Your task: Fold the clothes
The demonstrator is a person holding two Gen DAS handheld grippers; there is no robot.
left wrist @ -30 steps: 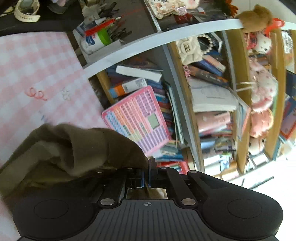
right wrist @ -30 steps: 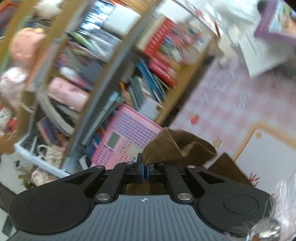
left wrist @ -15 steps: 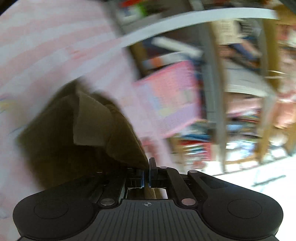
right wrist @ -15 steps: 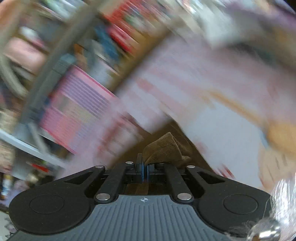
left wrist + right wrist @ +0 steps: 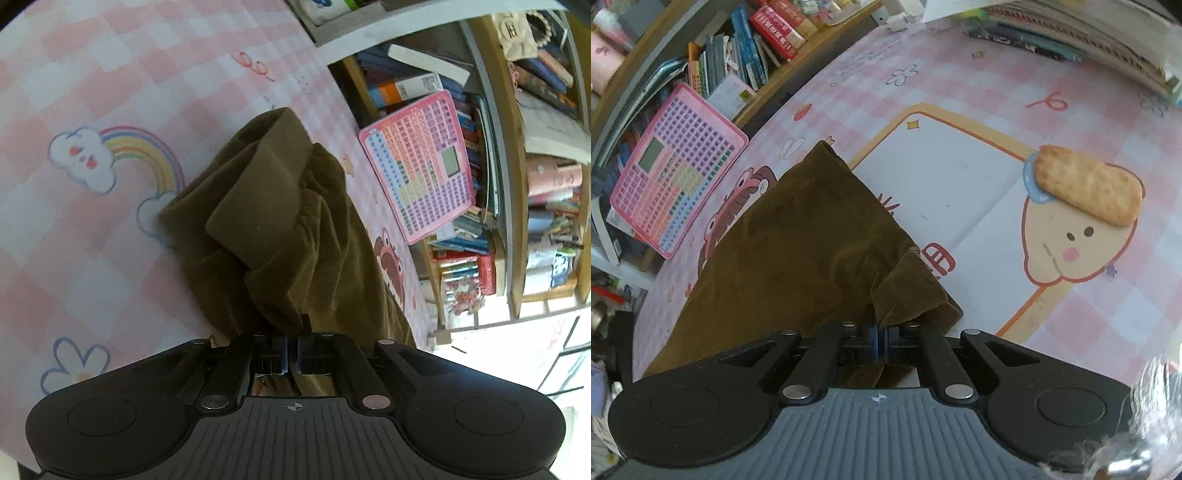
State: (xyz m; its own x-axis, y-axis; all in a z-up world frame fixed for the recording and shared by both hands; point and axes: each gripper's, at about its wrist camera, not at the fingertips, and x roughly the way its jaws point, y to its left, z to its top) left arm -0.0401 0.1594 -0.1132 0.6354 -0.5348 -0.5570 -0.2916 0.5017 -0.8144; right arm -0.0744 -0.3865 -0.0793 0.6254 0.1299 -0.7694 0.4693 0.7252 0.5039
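Note:
An olive-brown velvety garment (image 5: 280, 229) lies bunched on the pink checked tablecloth (image 5: 74, 240). My left gripper (image 5: 292, 345) is shut on a fold of it close to the camera. In the right wrist view the same garment (image 5: 798, 236) spreads flat toward the far left, one corner pointing away. My right gripper (image 5: 881, 339) is shut on its near corner, which curls up over the jaws. Both grippers point down at the table.
A pink toy keyboard (image 5: 421, 162) leans at the table's edge against bookshelves (image 5: 535, 177) crammed with books; it also shows in the right view (image 5: 672, 170). A printed cartoon panel (image 5: 960, 206) lies right of the garment. Stacked books and pens (image 5: 1071, 37) sit far right.
Both grippers have dropped and tilted down toward the table, carrying the garment with them. The cloth, lifted in front of the shelves before, now lies on the tablecloth.

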